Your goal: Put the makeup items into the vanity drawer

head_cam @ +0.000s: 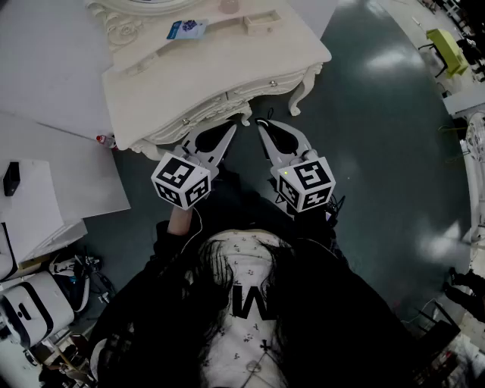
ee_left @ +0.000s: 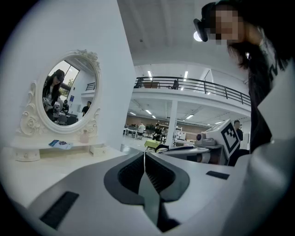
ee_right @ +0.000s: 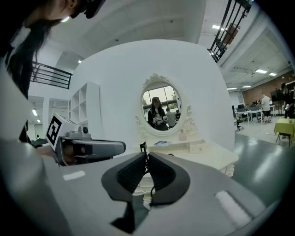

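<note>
Person stands at the vanity (head_cam: 227,64); opening step, nothing handled yet. Left gripper (head_cam: 227,130) and right gripper (head_cam: 265,127) are held low, just before the drawer front (head_cam: 227,97). Both sets of jaws are pressed together with nothing in them. Drawer looks closed. Makeup items sit well apart from the grippers, at the back of the surface: blue packet (head_cam: 187,29), pinkish bottle (head_cam: 229,6). Next move, likely: part one pair of jaws, take a drawer knob (head_cam: 273,83), pull straight out.
</note>
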The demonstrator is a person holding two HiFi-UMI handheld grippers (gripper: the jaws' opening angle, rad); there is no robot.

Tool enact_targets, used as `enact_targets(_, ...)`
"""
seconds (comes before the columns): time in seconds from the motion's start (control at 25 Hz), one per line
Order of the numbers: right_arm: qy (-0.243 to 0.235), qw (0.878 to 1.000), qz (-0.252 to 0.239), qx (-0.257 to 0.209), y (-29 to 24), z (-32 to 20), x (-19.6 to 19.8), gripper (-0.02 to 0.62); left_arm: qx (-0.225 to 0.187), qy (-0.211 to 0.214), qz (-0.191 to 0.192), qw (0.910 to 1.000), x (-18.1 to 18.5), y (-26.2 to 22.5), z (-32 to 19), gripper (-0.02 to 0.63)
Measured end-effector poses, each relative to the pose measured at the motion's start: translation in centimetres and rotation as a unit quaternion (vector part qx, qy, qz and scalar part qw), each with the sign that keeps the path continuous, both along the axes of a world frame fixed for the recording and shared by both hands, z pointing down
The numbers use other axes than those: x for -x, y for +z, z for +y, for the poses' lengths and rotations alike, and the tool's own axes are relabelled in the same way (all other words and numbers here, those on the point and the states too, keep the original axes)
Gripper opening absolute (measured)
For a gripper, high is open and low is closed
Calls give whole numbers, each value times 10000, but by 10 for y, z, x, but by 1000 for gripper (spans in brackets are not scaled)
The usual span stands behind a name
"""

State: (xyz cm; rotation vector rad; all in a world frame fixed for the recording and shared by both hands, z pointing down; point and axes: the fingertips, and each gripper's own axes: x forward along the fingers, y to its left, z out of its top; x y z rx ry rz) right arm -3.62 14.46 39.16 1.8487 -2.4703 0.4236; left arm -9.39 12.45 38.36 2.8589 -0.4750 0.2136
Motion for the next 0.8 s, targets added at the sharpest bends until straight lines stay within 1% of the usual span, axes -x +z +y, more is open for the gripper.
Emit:
enact_targets(0.4, 6, 10000, -28, -49, 1, 8, -8, 34, -22, 34, -77, 10000, -7, 1, 12, 0)
enact_targets(0.64, -12, 10000, -98, 7, 6, 5, -8, 34, -3, -16, -108, 9999, -6, 2, 6, 0)
enact_targets(0.8, 45, 9999, -150, 63, 10, -1, -13, 34, 36, 59, -174, 9998, -10, 7, 2, 0)
